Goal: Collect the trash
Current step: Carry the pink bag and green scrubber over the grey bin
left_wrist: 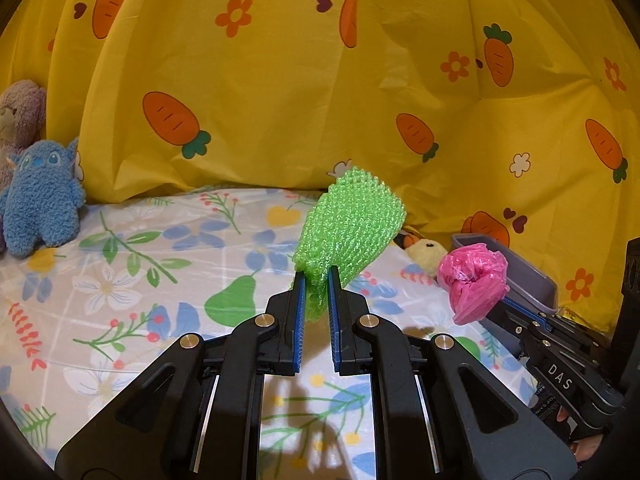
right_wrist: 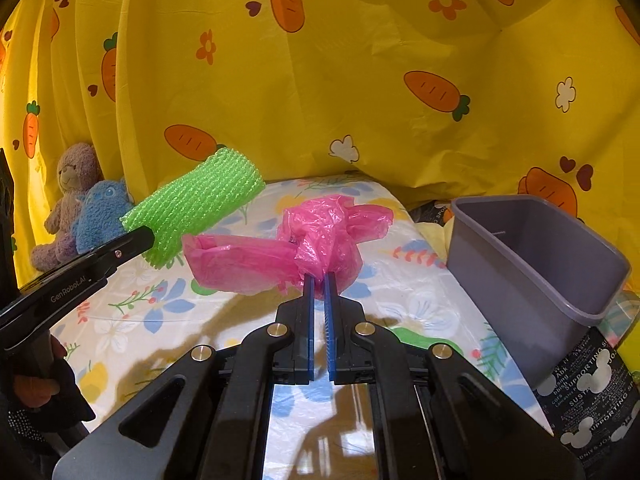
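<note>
The left tool (left_wrist: 316,280) is nearly closed, its blue pads (left_wrist: 300,296) clamped on the lower end of a green foam net sleeve (left_wrist: 348,224), which stands up and leans away from the tips, lifted clear of the flowered bed sheet (left_wrist: 132,280). The right tool (right_wrist: 319,280) is pressed together on a crumpled pink plastic bag (right_wrist: 316,236); the bag bunches just above the tips and trails out to the left, also held off the sheet.

In the right wrist view the green sleeve hangs left of the pink bag, close beside it, though I cannot tell if they touch. To the right of the pink bag, near it but apart, a grey plastic bin (right_wrist: 532,264) sits tilted at the edge of the bed. Farther back, a blue plush toy (left_wrist: 40,200) and a pale purple bear (right_wrist: 72,200) lean against the yellow carrot-print curtain (left_wrist: 280,80).
</note>
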`<state>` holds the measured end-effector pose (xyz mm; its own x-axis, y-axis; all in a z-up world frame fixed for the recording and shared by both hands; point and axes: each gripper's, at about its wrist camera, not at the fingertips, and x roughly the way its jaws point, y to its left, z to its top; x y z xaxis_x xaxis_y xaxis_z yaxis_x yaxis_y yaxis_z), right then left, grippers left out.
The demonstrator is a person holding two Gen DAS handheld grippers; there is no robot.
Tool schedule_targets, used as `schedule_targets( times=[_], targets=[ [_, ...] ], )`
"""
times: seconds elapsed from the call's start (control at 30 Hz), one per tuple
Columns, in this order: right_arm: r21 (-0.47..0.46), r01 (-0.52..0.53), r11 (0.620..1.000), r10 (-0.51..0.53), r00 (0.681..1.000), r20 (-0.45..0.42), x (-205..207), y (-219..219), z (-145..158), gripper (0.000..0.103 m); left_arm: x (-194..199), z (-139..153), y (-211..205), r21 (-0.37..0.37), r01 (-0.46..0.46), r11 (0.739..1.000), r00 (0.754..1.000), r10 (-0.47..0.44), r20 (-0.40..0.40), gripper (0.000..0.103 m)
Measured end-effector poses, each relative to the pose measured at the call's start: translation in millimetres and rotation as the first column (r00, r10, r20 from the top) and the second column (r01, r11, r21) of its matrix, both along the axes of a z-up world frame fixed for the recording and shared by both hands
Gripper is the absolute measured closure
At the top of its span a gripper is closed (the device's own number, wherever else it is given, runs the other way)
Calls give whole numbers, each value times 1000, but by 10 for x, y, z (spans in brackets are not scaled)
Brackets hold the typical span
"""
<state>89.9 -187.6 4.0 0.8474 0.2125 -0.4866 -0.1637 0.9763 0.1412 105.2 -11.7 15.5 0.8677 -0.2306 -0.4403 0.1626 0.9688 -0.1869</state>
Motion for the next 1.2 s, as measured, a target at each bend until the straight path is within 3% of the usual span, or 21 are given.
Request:
schedule_targets(
  times=[0.3,0.5,0.73,1.2],
  targets=[
    [7,143,990,-143,989,49,-40,-582,145,97,107,131,-594,17,135,991,991,-135,24,93],
    [10,270,963,-270,959,80,-49,-1066,229,97,241,246,-1078,22,230,973,972,-230,40,93],
    [29,378,925,-380,923,57,34,-1545,159,97,442,309,-1580,8,322,947,946,-322,39,93],
    [19,434,901,-434,901,-3,193,-1853,-37,97,824,117,-2194,-22,405,914,913,-406,-45,93]
  ],
)
